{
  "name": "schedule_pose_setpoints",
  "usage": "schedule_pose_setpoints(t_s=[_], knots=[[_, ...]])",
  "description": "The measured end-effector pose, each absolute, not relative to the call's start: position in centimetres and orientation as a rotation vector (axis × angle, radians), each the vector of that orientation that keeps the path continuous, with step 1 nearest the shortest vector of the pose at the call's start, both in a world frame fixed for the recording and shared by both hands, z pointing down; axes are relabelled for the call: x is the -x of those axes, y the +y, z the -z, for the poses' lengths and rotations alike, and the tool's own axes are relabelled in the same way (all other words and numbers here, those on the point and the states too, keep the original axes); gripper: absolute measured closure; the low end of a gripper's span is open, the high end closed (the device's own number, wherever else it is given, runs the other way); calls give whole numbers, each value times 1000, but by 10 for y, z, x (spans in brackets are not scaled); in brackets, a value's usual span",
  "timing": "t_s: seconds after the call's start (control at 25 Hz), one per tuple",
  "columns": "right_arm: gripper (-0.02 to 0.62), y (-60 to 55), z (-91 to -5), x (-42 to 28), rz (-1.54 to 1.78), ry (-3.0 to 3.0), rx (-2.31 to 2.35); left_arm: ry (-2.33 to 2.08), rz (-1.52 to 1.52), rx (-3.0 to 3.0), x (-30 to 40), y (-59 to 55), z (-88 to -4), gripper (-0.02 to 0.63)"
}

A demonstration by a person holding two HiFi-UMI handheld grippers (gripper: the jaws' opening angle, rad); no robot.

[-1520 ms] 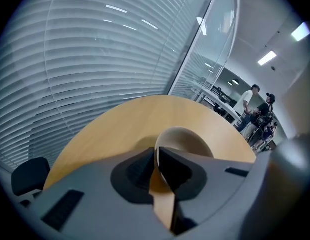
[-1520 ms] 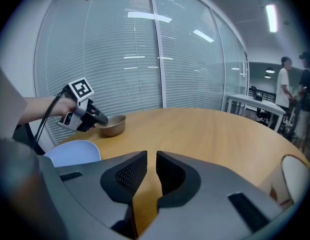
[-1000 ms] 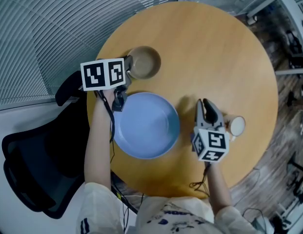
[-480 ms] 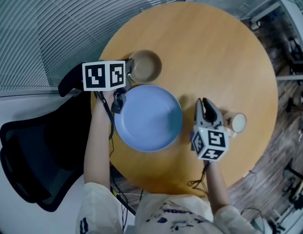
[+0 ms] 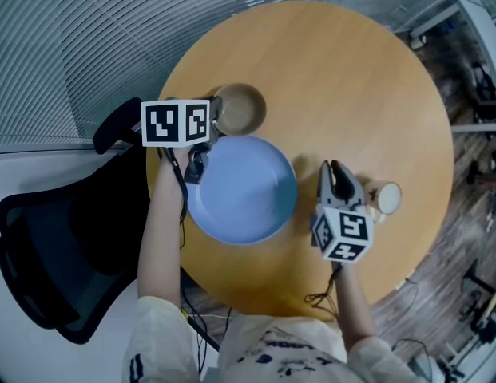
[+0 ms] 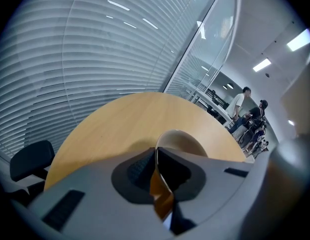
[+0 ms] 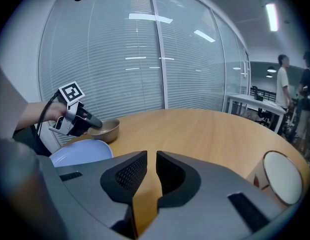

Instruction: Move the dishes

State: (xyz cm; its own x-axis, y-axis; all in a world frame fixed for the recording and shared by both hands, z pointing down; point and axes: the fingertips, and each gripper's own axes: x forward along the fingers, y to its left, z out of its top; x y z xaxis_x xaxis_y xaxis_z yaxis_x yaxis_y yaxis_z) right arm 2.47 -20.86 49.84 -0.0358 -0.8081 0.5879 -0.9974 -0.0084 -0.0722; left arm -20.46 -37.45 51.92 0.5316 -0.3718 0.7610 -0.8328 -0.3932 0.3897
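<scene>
Left gripper (image 5: 214, 113) is pinched onto the rim of the tan bowl (image 5: 244, 108) at the counter's (image 5: 351, 78) ten o'clock. Right gripper (image 5: 335, 172) is slightly parted and empty. The blue plate (image 5: 244, 190) at seven and the cup (image 5: 386, 199) at four likely await moving.

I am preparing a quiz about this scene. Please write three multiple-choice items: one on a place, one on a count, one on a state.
1. The small white cup stands: A. beside the right gripper; B. on the black chair; C. on the floor.
2. Vessels on the round wooden table: A. two; B. three; C. five.
3. The left gripper is: A. open; B. shut on the small beige bowl's rim; C. out of view.
Key: 1 A, it stands just beside it; 2 B, cup, bowl, large blue dish; 3 B, the rim sits between closed jaws.
</scene>
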Motion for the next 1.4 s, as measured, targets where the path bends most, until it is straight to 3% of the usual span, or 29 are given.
schedule_pose_setpoints(t_s=[0.36,0.56,0.96,1.04,1.16,1.4], knots=[[538,-199,-493,-30,-706,-1889,-1872,-970,-666,-1966,198,-372,-516,585],[538,-199,-490,-29,-710,-1899,-1879,-993,-549,-1947,208,-378,-506,522],[538,-199,-465,-22,-648,-1928,-1928,-1133,-475,-2100,226,-370,-430,520],[538,-198,-454,-22,-623,-1931,-1953,-1135,-454,-2155,219,-359,-412,524],[538,-192,-437,-22,-584,-1938,-1988,-1116,-399,-2234,205,-338,-382,589],[538,-162,-415,-36,-540,-1903,-2071,-1082,-320,-2360,169,-292,-340,602]])
